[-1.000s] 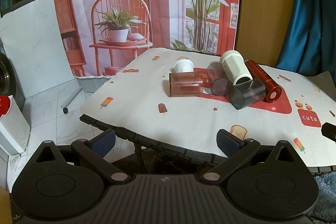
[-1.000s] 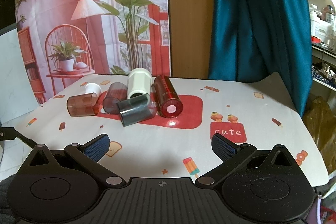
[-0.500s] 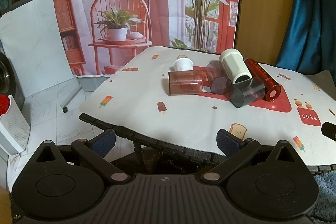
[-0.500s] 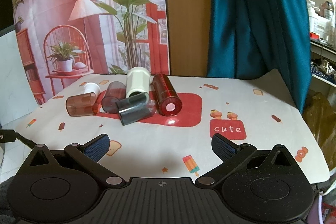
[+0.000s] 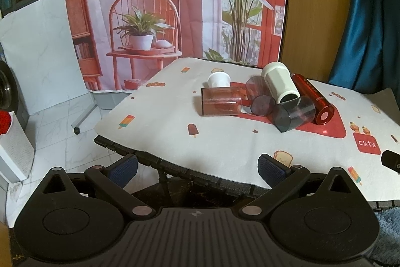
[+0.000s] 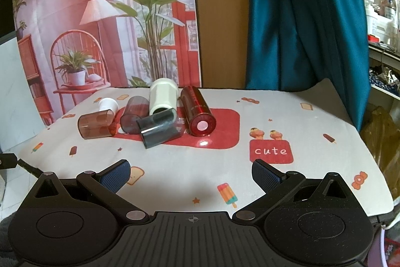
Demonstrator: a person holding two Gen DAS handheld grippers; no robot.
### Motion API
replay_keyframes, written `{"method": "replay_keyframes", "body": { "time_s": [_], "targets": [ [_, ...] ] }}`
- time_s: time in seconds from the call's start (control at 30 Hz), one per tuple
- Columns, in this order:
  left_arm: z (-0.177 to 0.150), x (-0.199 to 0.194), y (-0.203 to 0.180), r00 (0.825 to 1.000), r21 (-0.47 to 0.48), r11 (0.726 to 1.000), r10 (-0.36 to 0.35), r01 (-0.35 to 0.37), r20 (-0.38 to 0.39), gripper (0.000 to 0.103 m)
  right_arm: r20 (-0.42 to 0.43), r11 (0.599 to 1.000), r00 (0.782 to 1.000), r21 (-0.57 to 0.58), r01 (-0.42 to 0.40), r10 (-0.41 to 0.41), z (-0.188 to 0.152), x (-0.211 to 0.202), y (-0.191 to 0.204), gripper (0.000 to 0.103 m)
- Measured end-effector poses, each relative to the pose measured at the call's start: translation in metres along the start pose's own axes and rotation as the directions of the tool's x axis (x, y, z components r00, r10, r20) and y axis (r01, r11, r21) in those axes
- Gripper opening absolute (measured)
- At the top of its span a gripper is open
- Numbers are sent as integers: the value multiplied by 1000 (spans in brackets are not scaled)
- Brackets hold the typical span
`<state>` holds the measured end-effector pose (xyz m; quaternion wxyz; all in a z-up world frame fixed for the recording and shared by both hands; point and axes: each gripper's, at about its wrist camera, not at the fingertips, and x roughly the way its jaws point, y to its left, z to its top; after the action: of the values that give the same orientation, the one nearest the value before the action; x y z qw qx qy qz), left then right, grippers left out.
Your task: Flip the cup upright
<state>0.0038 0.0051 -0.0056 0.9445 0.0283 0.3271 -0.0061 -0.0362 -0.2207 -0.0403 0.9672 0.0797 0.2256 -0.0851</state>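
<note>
Several cups lie on their sides in a cluster on the table: a brown clear cup (image 5: 220, 105) (image 6: 96, 124), a purple clear cup (image 5: 258, 99) (image 6: 132, 116), a grey clear cup (image 5: 293, 114) (image 6: 160, 130), a cream cup (image 5: 280, 84) (image 6: 162, 98) and a red metallic tumbler (image 5: 313, 99) (image 6: 197, 111). A small white cup (image 5: 218, 80) (image 6: 108, 104) stands behind them. My left gripper (image 5: 197, 165) is open and empty at the table's near left edge. My right gripper (image 6: 191, 173) is open and empty over the front of the table.
The table has a white printed cloth (image 6: 300, 131) with a red patch under the cups. A blue curtain (image 6: 300, 16) hangs at the back right. A printed backdrop (image 5: 175, 4) stands behind. The right gripper's tip (image 5: 391, 160) shows at the left view's right edge.
Both grippers have drifted slightly; the cups sit a little higher in the left wrist view. Nothing on the table has moved. Both grippers stay open.
</note>
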Motion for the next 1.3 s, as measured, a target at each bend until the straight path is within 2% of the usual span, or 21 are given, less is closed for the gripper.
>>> {"method": "replay_keyframes", "body": {
  "time_s": [0.17,0.37,0.57,0.7,0.9,1.07,1.3],
  "targets": [
    [2,5,2,1000,-18,1000,-25,25,-13,103,-9,1000,1000,6,-7,8,1,2,0,103],
    [9,36,7,996,-23,998,-53,51,-70,103,-39,1000,999,9,-17,17,16,30,-4,103],
    [32,77,7,997,26,998,-61,62,-44,103,-41,999,999,11,-35,35,28,66,0,103],
    [46,110,0,997,54,997,-60,63,-47,103,-62,999,997,4,-53,53,23,87,4,103],
    [54,145,-5,993,2,997,-81,81,-89,103,-104,998,993,32,-53,56,9,109,-3,103],
    [54,164,-20,987,15,994,-104,107,-121,103,-122,995,991,93,-40,51,7,125,-18,103],
    [72,176,-57,983,46,985,-162,166,-82,103,-144,989,988,140,-37,57,2,136,-34,103]
  ]
}}
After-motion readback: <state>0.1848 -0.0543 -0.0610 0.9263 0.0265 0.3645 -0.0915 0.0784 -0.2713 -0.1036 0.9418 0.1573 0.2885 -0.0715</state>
